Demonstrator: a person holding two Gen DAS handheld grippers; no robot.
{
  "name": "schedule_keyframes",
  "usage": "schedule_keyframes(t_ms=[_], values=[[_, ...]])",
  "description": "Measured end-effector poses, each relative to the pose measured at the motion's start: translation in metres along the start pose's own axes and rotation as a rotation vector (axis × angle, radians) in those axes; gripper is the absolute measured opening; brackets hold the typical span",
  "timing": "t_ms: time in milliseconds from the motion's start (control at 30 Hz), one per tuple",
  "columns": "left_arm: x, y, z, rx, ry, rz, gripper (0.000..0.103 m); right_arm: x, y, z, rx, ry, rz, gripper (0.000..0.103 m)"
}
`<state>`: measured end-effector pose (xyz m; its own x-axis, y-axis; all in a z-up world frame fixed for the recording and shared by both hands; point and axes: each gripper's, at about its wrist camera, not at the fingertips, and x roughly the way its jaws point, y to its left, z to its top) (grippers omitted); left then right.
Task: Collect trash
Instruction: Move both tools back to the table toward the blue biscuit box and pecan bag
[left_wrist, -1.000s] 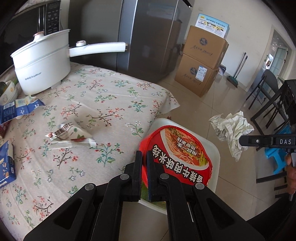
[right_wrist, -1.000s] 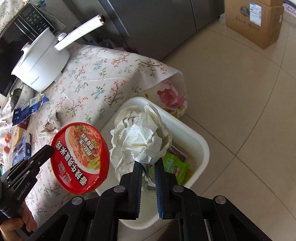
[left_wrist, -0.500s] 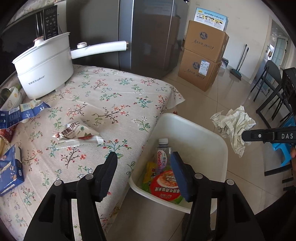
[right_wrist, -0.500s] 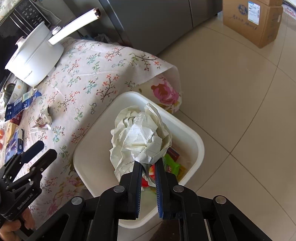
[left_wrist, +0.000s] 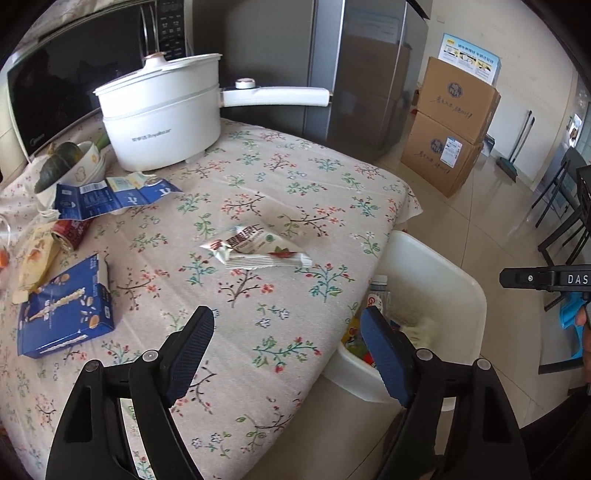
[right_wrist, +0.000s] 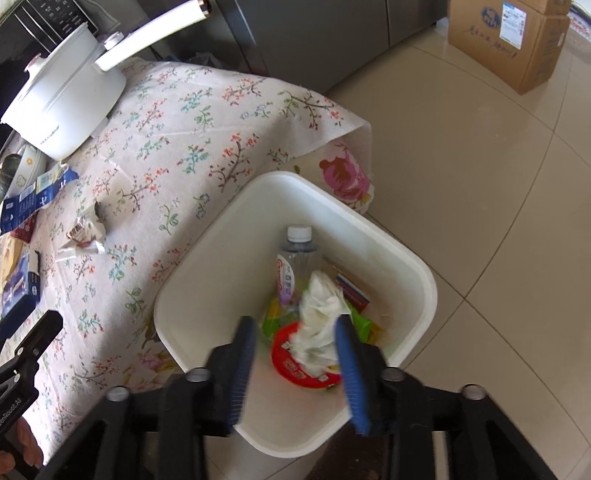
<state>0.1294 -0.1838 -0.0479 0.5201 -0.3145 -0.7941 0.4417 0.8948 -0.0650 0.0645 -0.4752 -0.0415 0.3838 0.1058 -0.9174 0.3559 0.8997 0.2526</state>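
Crumpled paper (right_wrist: 319, 317) is dropping into the white bin (right_wrist: 421, 280), blurred, just ahead of the right gripper (right_wrist: 295, 365) and close against its right-hand pad; whether it touches that pad I can't tell. Those jaws have just been opening and stand about half apart, nothing pinched. Below the paper, in the bin w/ other trash: red noodle cup lid (right_wrist: 295, 363), a clear bottle (right_wrist: 297, 258), green wrappers.

Left gripper (left_wrist: 286, 345) has also just been opening; jaws wide, nothing between them, hanging over the table edge w/ the bin showing past its right finger.

Step in hand, I'd say: the drop-off is done on both sides, now back for more. Nearest piece is the white snack wrapper (left_wrist: 255, 249), flat on the cloth straight ahead of the left jaws, a bit beyond the tips. Next move prob. calls for lowering onto it and pinching a raised fold, since it lies thin and flat. Further to the left of the jaws: blue box (left_wrist: 66, 312), torn blue carton (left_wrist: 110, 194), a red can (left_wrist: 72, 232).

Table has a floral cloth (left_wrist: 280, 173); a white pot (left_wrist: 162, 114) w/ long handle sits at the far side, microwave behind. Fridge, stacked cardboard boxes (left_wrist: 448, 125), tiled floor beyond.
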Motion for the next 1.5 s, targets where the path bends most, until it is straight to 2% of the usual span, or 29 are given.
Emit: schedule_keyframes(t_ms=[33,133,700,800,933,1067,1233,1400,1500], values=[[-0.002,0.006,0.000,-0.008,0.000,0.007,0.086,-0.001,0.003,0.000,-0.002,-0.008,0.001,0.054],[-0.007,0.025,-0.003,-0.033,0.002,0.031,0.088,-0.002,0.015,0.001,-0.015,-0.015,-0.001,0.060],[-0.021,0.139,-0.024,-0.171,0.051,0.141,0.088,0.036,0.109,0.013,-0.138,0.029,0.037,0.074],[-0.018,0.155,-0.016,-0.067,0.097,0.136,0.090,0.044,0.126,0.015,-0.156,0.042,0.050,0.075],[-0.015,0.175,-0.005,0.115,0.097,0.151,0.097,0.050,0.153,0.020,-0.199,0.040,0.065,0.076],[0.001,0.193,0.006,0.257,0.140,0.132,0.098,0.057,0.179,0.025,-0.256,0.030,0.065,0.078],[0.027,0.206,0.016,0.444,0.245,0.093,0.098,0.072,0.194,0.034,-0.284,0.046,0.057,0.078],[0.057,0.223,0.020,0.516,0.372,0.040,0.098,0.083,0.195,0.043,-0.286,0.066,0.049,0.078],[0.071,0.234,0.027,0.473,0.422,-0.048,0.101,0.087,0.195,0.046,-0.280,0.079,0.060,0.078]])
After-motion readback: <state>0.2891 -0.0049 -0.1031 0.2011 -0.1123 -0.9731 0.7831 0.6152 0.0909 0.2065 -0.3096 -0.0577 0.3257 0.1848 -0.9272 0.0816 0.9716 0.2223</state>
